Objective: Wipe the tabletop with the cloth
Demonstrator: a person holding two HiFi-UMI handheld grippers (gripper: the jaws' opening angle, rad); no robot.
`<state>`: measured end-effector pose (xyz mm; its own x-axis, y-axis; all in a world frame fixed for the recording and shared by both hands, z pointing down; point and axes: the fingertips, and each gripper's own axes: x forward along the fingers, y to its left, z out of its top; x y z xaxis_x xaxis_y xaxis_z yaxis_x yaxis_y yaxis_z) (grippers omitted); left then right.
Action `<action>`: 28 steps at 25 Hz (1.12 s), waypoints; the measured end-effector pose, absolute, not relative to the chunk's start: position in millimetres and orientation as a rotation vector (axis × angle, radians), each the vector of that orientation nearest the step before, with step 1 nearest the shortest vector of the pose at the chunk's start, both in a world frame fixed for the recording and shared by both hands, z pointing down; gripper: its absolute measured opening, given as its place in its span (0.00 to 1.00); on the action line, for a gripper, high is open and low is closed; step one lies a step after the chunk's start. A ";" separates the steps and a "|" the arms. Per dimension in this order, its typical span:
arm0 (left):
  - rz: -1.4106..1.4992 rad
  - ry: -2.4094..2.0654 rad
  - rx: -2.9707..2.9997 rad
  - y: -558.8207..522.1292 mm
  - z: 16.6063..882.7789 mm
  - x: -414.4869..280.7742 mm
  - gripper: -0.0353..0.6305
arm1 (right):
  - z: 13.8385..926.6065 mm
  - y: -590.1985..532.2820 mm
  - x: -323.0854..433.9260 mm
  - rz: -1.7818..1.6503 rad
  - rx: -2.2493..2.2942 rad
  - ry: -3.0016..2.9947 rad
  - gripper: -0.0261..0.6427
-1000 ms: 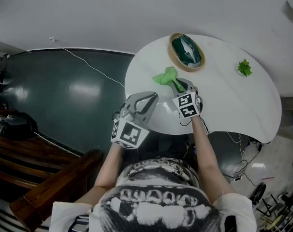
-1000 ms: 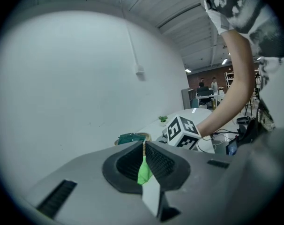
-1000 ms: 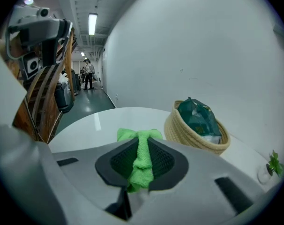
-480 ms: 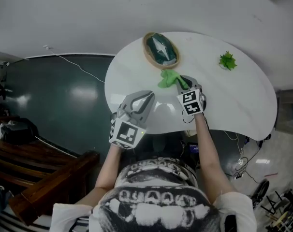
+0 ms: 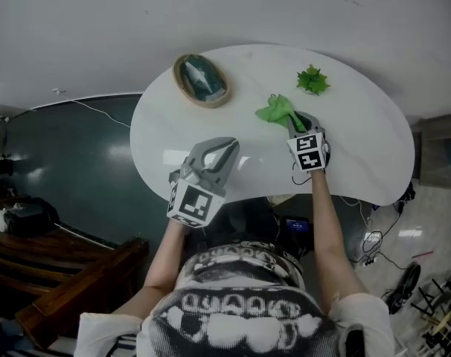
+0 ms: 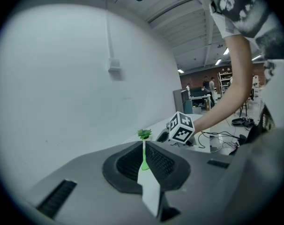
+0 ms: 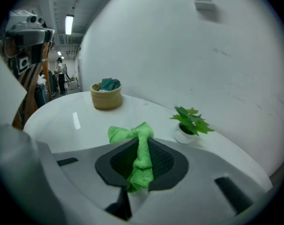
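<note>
Since the earlier frames the cloth (image 5: 278, 110) has been carried to the right across the tabletop (image 5: 359, 151): it was lying just beside the basket (image 5: 202, 80) and is now found well apart from it, near the small potted plant (image 5: 312, 79). The right gripper (image 5: 297, 123) has been moved along with it, and its jaws are seen closed tight on the bunched green cloth, one end of which spreads onto the table ahead of the jaws. The left gripper (image 5: 225, 148) has been kept over the near edge of the table (its jaws are drawn together to a thin slit, with nothing held between them).

The tabletop is white, glossy and rounded, and ceiling lights are reflected in it. A dark green bundle is held in the woven basket. A plain white wall (image 5: 210, 6) stands behind the table, with a small box (image 6: 115, 64) mounted on it. The floor (image 5: 62, 169) is dark green, crossed by a white cable (image 5: 99, 111); dark wooden furniture (image 5: 77, 274) is seen at the lower left.
</note>
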<state>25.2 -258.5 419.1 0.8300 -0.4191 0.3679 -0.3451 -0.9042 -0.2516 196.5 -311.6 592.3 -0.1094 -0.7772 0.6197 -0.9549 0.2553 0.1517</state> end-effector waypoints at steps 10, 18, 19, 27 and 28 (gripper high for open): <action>-0.619 0.413 -2.841 -223.8 430.4 126.6 0.08 | 602.7 -252.6 363.0 0.402 1.690 -1.741 0.12; -0.634 0.277 -2.857 -198.4 435.5 178.0 0.08 | 604.0 -207.4 483.6 0.428 1.787 -1.564 0.12; -0.641 0.267 -2.858 -196.4 435.5 181.9 0.08 | 603.9 -201.4 497.0 0.435 1.800 -1.543 0.12; -0.668 0.249 -2.867 -190.5 440.5 192.2 0.08 | 600.8 -150.0 594.3 0.497 1.915 -1.347 0.12; -0.671 0.248 -2.869 -190.1 439.5 191.9 0.08 | 599.9 -145.4 600.9 0.502 1.930 -1.331 0.12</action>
<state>191.9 -190.1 439.5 0.8840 -0.2031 0.4212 -0.1195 -0.9690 -0.2164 600.9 -145.4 599.9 0.3889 -0.6340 0.6684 -0.9175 -0.2010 0.3432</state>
